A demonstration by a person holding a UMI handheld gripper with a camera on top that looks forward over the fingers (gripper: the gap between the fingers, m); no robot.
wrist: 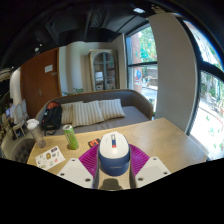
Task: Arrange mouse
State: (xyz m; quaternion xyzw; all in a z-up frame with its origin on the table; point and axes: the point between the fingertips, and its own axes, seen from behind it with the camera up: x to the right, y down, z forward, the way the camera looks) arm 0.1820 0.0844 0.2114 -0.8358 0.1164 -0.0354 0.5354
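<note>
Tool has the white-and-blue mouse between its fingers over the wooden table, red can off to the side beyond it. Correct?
One thing is wrong: the can is green, not red. The gripper view shows it standing on the light wooden table, off to the side beyond the tool. The rest holds: the white-and-blue computer mouse sits between the tool's pink-padded fingers, over the table.

A home living room is shown: a sofa [100, 112] with striped cushions [88, 111] is set behind a wooden counter [160, 140], a glass-fronted cabinet [103, 70] is placed against the far wall, and tall windows [143, 58] are seen beside it.
</note>
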